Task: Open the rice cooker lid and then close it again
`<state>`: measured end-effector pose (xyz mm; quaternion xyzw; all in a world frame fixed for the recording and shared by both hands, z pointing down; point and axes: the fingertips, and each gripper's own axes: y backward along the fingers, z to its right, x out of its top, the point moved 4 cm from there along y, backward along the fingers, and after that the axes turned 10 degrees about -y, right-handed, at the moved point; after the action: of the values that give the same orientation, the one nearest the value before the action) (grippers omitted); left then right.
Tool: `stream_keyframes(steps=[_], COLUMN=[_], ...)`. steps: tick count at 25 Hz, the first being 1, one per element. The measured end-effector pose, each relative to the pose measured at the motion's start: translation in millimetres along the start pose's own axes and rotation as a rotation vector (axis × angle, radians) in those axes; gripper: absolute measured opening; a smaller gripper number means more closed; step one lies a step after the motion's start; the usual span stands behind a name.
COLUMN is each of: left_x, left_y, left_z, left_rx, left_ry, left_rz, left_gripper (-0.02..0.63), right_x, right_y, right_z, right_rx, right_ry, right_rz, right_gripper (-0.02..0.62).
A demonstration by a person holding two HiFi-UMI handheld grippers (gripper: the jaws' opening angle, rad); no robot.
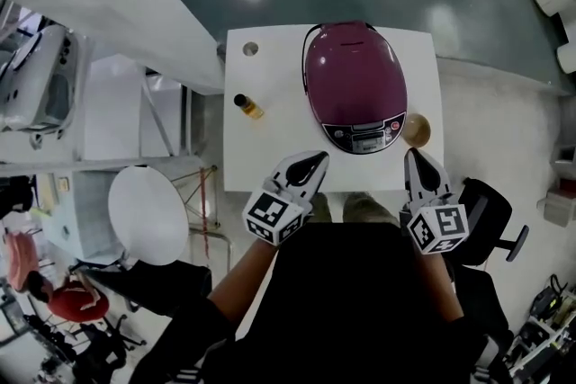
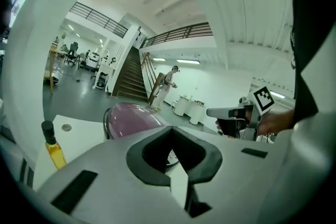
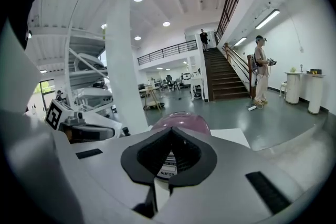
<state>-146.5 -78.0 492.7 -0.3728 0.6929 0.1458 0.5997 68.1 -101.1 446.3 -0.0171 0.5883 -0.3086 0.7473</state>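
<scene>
Rice cooker [image 1: 355,85] sits mid-table, lid down. Left gripper [image 1: 314,161] and right gripper [image 1: 415,157] hover at the near edge, jaws together, both empty. Risk: a closed tip misses the lid release, shoving the cooker far, or clips the bottle [image 1: 248,106] on the left.

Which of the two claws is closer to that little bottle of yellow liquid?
Left. The left claw is over the near edge of the table, a little right of the bottle; the right claw is farther right, beyond the front of the rice cooker.
</scene>
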Motion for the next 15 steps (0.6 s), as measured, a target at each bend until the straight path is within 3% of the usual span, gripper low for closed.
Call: stream_keyframes(steps=[5, 10, 15], left_x=[12, 19, 20], left_y=[19, 33, 39], left_z=[25, 55, 97], left_rx=[0.098, 0.177, 0.256], left_ry=[-0.167, -0.161, -0.143], left_rz=[0.048, 0.084, 0.115], left_gripper=[0.003, 0.003, 0.003], right_x=[-6, 1, 1], right_y=[6, 22, 59], right_z=[-17, -22, -1], right_rx=[0.073, 0.163, 0.193], right_ry=[0.012, 0.022, 0.018], right_rz=[-0.003, 0.034, 0.052], right_gripper=[-0.001, -0.001, 0.0])
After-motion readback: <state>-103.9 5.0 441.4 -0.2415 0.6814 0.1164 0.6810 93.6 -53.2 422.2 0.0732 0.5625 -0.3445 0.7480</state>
